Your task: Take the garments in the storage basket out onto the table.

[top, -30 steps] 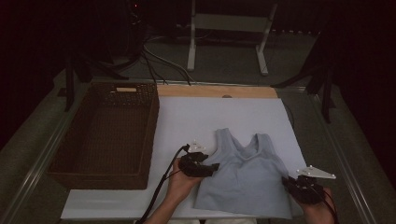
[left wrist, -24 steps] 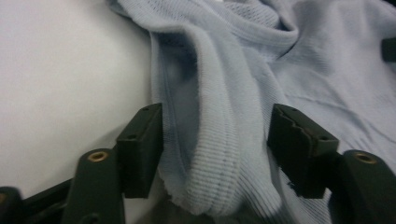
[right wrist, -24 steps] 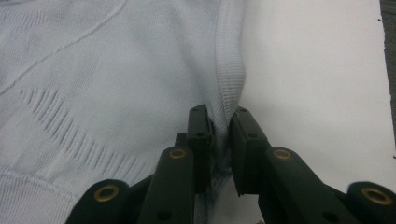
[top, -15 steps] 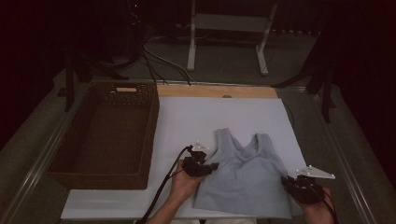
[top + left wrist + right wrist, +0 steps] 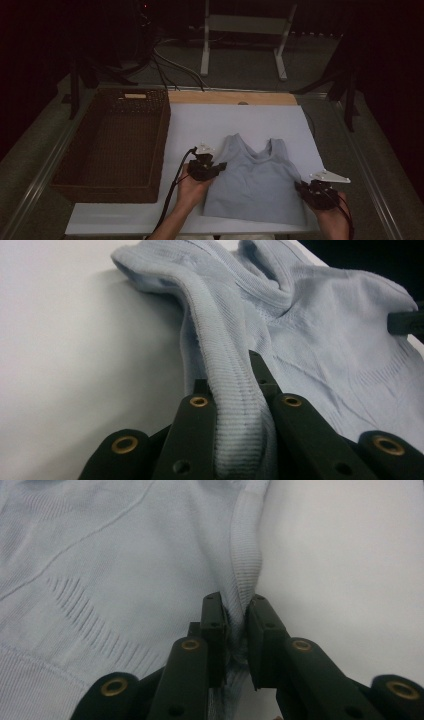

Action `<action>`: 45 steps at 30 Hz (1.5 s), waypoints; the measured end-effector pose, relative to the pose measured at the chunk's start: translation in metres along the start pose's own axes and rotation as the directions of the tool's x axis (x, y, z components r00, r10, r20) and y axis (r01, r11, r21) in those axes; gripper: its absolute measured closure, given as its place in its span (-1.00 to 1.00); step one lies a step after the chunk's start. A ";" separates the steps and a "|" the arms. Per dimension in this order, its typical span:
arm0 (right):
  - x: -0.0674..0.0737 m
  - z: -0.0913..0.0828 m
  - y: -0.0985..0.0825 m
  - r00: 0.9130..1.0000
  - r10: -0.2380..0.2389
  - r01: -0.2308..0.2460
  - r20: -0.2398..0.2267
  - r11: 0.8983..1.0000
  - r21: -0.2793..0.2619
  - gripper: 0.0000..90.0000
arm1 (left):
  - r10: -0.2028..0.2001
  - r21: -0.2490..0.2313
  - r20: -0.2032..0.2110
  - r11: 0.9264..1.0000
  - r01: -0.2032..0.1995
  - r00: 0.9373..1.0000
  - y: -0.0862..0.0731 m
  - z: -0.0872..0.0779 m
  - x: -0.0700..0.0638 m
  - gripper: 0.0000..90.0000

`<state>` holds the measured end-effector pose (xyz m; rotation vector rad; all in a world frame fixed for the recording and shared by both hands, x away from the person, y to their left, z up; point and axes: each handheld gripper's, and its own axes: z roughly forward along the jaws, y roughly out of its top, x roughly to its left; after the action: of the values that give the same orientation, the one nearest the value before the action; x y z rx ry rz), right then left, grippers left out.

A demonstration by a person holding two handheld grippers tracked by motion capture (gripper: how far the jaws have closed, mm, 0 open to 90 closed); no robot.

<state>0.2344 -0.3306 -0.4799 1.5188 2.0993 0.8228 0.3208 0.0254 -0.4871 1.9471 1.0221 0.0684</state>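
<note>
Since a second ago the left gripper [image 5: 215,167] has just been closing its jaws, and they are now clamped on the ribbed left edge of the pale blue tank top [image 5: 257,182], lifting that hem slightly off the white sheet [image 5: 200,125]. At the opposite side the right gripper [image 5: 306,189] pinches the top's right edge. Between them the top lies spread on the sheet, near the wicker basket [image 5: 160,145].

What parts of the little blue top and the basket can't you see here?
- Tank top underside: high view, hidden against the white sheet.
- Pinched hem: left gripper view and right gripper view, covered by the jaws.
- Wicker basket inside: high view, too dark to tell.
</note>
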 end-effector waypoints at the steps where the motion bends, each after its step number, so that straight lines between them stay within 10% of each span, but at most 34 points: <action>1: 0.001 0.002 0.002 1.000 -0.005 0.005 0.000 1.000 -0.001 0.78 | -0.001 -0.003 -0.009 1.000 0.001 1.000 0.001 -0.001 0.002 0.93; 27: 0.013 0.045 0.059 1.000 -0.020 0.018 -0.016 0.996 -0.084 0.77 | -0.045 -0.082 -0.174 0.996 0.031 0.984 0.021 -0.008 0.040 0.92; 35: 0.006 0.062 0.052 0.999 0.045 -0.045 0.001 0.998 -0.053 -0.03 | -0.089 -0.098 -0.206 0.993 0.070 0.975 0.017 -0.002 0.044 -0.36; 45: -0.001 0.048 0.031 0.996 0.089 -0.090 -0.025 0.994 -0.062 -0.33 | -0.023 -0.141 -0.149 0.990 0.002 0.989 0.009 -0.016 0.031 -0.91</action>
<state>0.2869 -0.3146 -0.4945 1.5872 2.0140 0.9333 0.3402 0.0553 -0.4810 1.8282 1.0973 0.2768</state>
